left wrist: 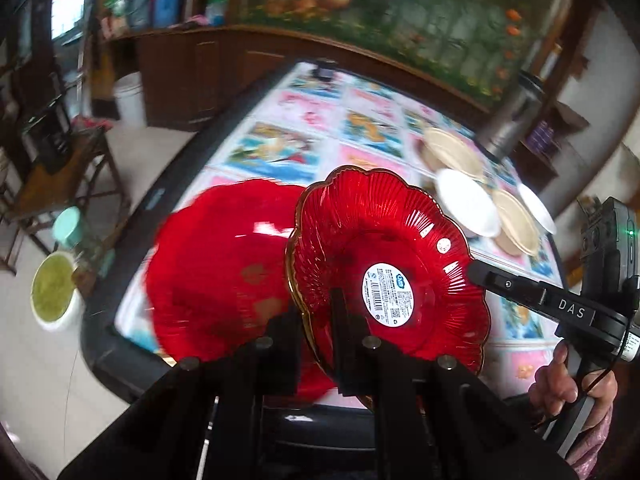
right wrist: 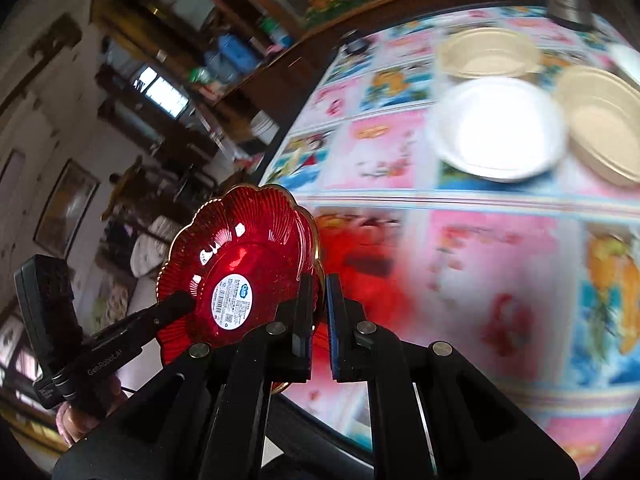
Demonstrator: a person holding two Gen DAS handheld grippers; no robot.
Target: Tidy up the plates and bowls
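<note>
Dark wood cabinets [left wrist: 208,76] and a long landscape painting [left wrist: 400,12] line the far wall; a white bucket [left wrist: 130,98] stands on the pale floor beside them. Picture-printed cloth covers the counter [left wrist: 280,140], which has a dark rounded border.

Red scalloped glass plate [left wrist: 384,264], gold-rimmed, is held tilted above the counter's near edge, underside toward both cameras, round barcode sticker [left wrist: 388,294] showing. Left hand-held gripper [left wrist: 316,320] is closed narrowly on the plate's lower rim, one finger on each face. Right hand-held gripper [right wrist: 318,320] is closed almost fully on the opposite rim of the same plate [right wrist: 244,272], rim pinched between its fingers. From the left wrist view, the right tool's tip [left wrist: 476,272] touches the plate's right edge.

Second red plate [left wrist: 216,264] lies flat on the counter just behind and left of the held one, blurred.

Farther along the counter sit a white bowl [right wrist: 500,128] and two tan bowls [right wrist: 488,56] [right wrist: 604,120], close together, well apart from the red plates. Bare cloth lies between the two groups. A dark metal flask [left wrist: 516,120] stands near the counter's far edge.
</note>
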